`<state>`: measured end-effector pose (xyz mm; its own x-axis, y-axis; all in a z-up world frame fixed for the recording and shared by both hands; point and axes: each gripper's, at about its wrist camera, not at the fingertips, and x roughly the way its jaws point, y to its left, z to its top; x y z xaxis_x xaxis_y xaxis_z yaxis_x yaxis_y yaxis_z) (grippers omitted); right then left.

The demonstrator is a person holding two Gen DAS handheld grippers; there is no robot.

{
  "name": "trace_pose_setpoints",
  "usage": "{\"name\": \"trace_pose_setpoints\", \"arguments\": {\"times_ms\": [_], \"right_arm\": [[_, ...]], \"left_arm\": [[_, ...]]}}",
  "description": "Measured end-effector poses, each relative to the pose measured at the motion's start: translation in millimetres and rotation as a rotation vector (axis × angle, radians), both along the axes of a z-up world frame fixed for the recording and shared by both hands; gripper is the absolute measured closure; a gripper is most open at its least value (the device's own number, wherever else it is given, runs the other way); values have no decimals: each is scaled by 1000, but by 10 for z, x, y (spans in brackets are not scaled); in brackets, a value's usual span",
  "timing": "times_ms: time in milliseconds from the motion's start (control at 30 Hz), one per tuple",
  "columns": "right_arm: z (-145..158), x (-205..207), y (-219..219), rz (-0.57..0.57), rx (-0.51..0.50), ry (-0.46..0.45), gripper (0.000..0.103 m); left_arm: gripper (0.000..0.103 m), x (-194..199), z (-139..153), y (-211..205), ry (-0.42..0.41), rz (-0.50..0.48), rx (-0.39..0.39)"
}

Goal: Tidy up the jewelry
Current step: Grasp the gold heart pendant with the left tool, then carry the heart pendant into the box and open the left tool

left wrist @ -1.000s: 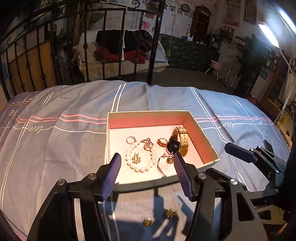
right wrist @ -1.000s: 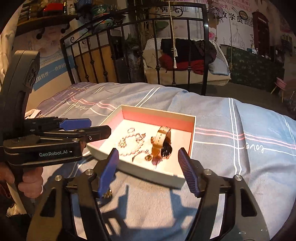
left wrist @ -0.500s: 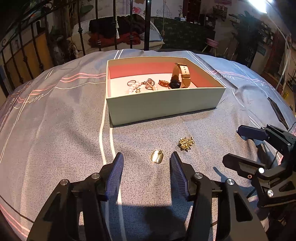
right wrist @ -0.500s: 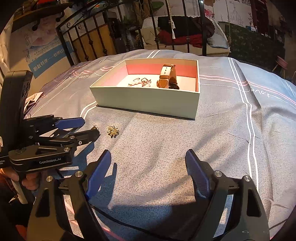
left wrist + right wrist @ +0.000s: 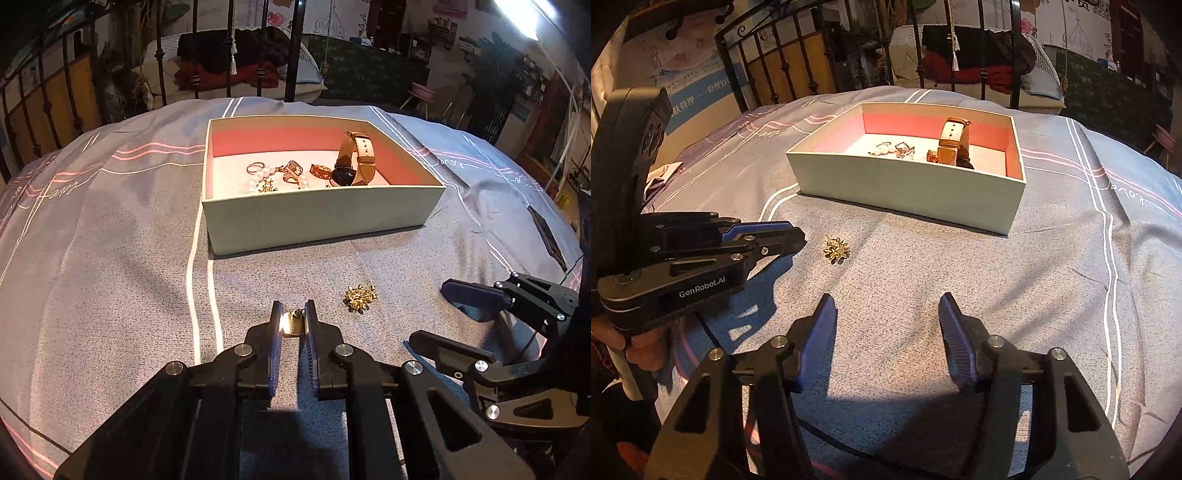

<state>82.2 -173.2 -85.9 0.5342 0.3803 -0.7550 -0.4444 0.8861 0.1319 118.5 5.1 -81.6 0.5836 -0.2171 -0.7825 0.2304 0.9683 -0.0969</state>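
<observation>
A pale box [image 5: 321, 218] with a pink lining stands on the bed and holds a tan-strapped watch [image 5: 360, 157], a pearl bracelet [image 5: 258, 179] and several rings. My left gripper [image 5: 293, 314] is shut on a small gold pendant [image 5: 293, 325] lying on the bedspread in front of the box. A gold flower brooch [image 5: 360, 297] lies just right of it; it also shows in the right wrist view [image 5: 836, 251]. My right gripper [image 5: 886, 310] is open and empty, low over the bedspread right of the brooch. The box [image 5: 905, 188] lies ahead of it.
A grey bedspread [image 5: 110, 258] with white and pink stripes covers the bed. A black iron bedstead [image 5: 159, 62] stands behind the box. A dark flat object [image 5: 546, 236] lies at the bed's right edge. The left gripper's body [image 5: 683, 266] fills the left of the right wrist view.
My left gripper dropped from over the box to the bedspread, moved up to the gold pendant and closed on it. My right gripper lowered and stayed open.
</observation>
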Motion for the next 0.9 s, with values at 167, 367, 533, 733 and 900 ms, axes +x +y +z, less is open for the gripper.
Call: {"name": "trace_pose_setpoints", "arguments": {"times_ms": [167,367,533,733,900], "right_arm": [[11,34,69,54,4,16,102],[213,117,67,36,39,-43,102],[504,305,47,15,64,-115,102],[822,575,45,-18,69,-194,102],[892,850,51,-40,62,-205,102]], "left_arm": [[92,-6,131,-33,-24,-4,-13],[92,111,331,-76,-62,-9,-32],[92,325,572,-129,-113,-6,-35],[92,569,813,-194,-154,2,-43],[92,797,866,-207,-142,22,-56]]}}
